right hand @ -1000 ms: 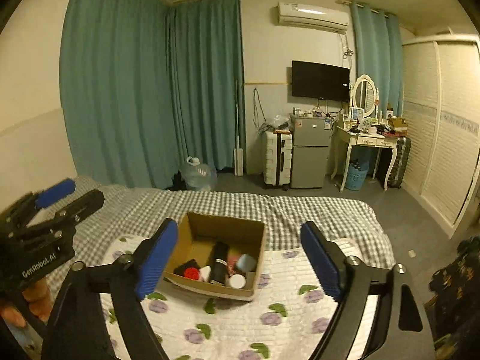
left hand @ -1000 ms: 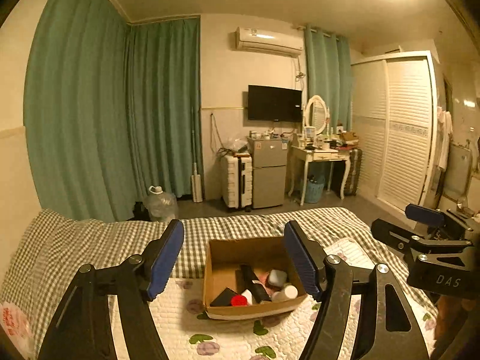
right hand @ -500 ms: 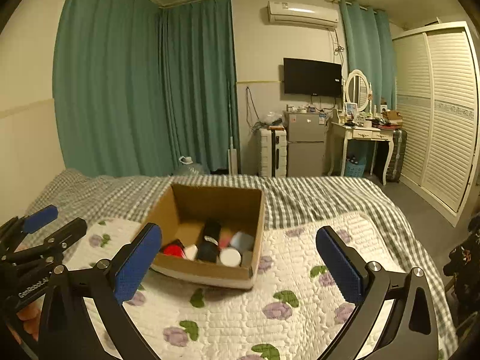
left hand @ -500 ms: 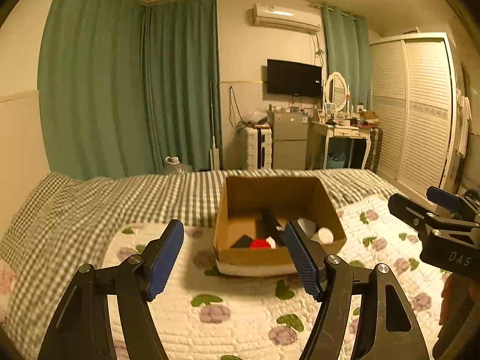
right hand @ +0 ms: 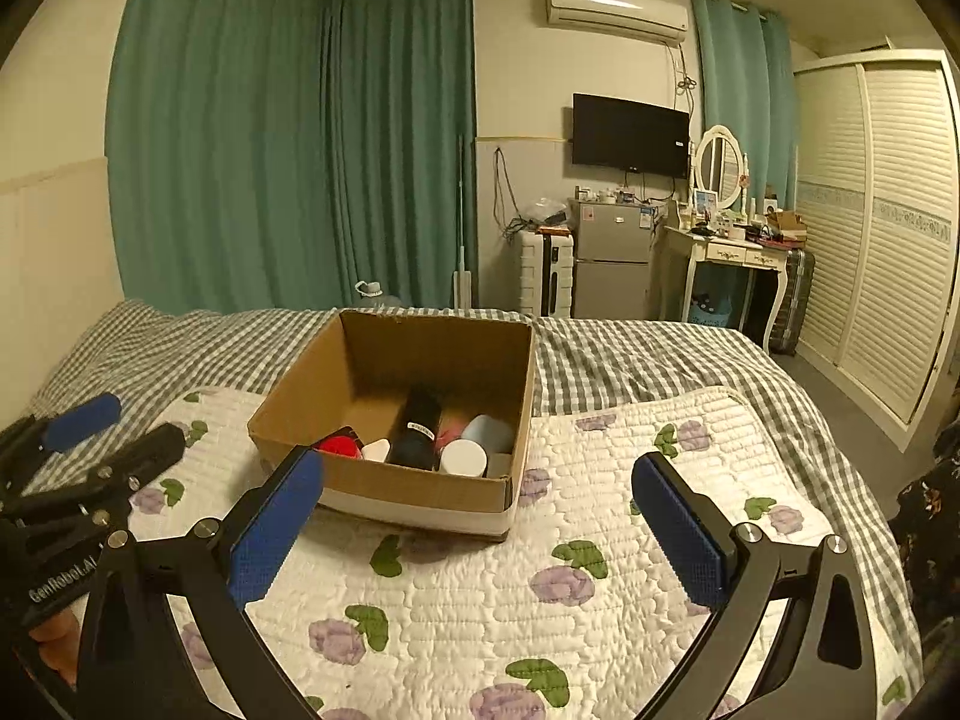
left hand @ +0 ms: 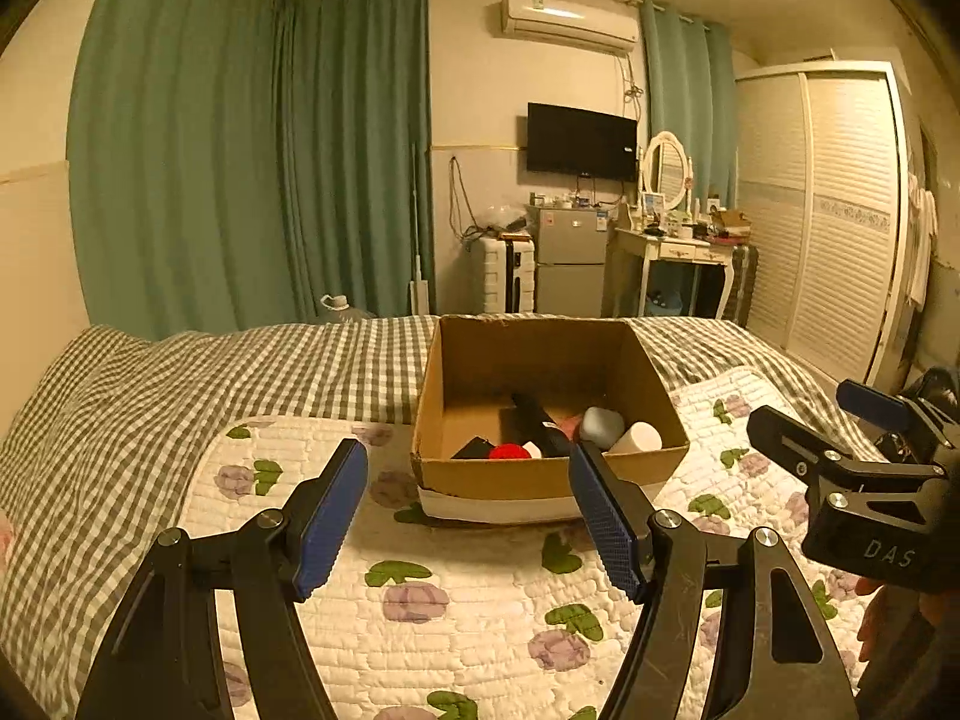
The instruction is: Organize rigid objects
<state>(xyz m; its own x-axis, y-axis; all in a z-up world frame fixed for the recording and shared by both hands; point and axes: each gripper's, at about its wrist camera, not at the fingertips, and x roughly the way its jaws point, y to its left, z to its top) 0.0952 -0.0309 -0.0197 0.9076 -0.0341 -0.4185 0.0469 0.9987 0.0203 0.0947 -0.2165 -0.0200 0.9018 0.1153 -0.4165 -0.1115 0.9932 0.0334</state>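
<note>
An open cardboard box (left hand: 528,476) sits on a flowered quilt (left hand: 468,600) on the bed; it also shows in the right wrist view (right hand: 414,489). Inside lie a black bottle (right hand: 415,429), a red cap (right hand: 339,446), a white cap (right hand: 462,457), a pale blue cylinder (right hand: 489,429) and a small white piece (right hand: 376,450). My left gripper (left hand: 468,480) is open and empty, just short of the box's near wall. My right gripper (right hand: 477,483) is open wide and empty, near the box's front right corner. Each gripper shows at the edge of the other's view.
A grey checked blanket (left hand: 180,372) covers the far and left parts of the bed. Beyond the bed stand a small fridge (left hand: 570,261), a white dressing table (left hand: 678,252), a white suitcase (left hand: 507,273) and a white wardrobe (left hand: 840,210). Teal curtains (left hand: 240,168) hang at the left.
Both grippers have come down and forward toward the box, which now looks larger and closer. The right gripper's jaws have opened wider. Nothing in the box has moved.
</note>
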